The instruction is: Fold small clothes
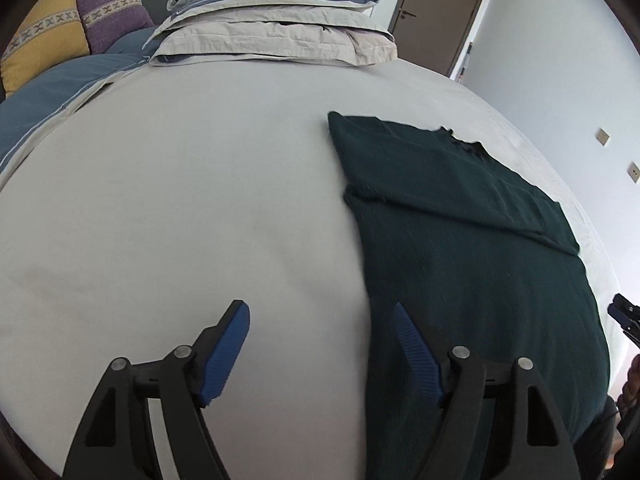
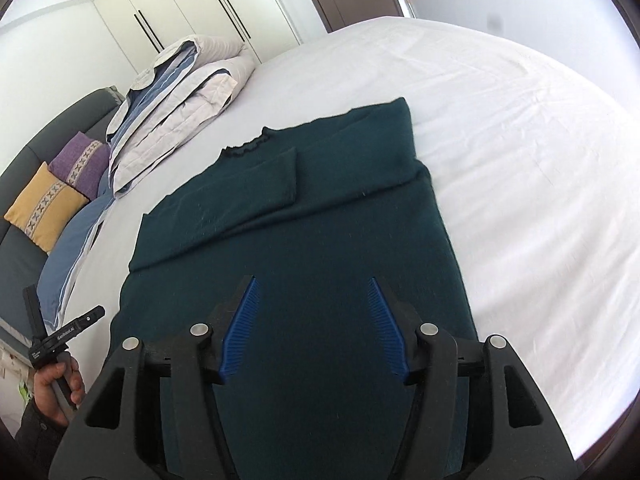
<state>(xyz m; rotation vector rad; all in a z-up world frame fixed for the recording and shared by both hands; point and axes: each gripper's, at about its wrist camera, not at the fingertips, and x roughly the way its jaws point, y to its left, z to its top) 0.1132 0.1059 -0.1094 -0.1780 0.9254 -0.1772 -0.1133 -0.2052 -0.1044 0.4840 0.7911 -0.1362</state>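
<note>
A dark green sweater (image 1: 472,240) lies flat on the pale bed sheet (image 1: 180,200), its sleeves folded across the chest and its collar toward the far side. My left gripper (image 1: 320,316) hangs open over the sweater's near left edge, one blue pad above the sheet and the other above the cloth, holding nothing. In the right wrist view the same sweater (image 2: 320,240) fills the middle. My right gripper (image 2: 314,292) is open above its lower part, with nothing between the pads. A hand (image 2: 60,384) at the lower left holds the other gripper's handle.
A folded grey and blue duvet (image 1: 276,20) is stacked at the far end of the bed. Yellow (image 1: 44,48) and purple (image 1: 112,12) cushions lean on a dark headboard at the left. White wardrobes (image 2: 180,8) and a brown door (image 1: 440,12) stand behind the bed.
</note>
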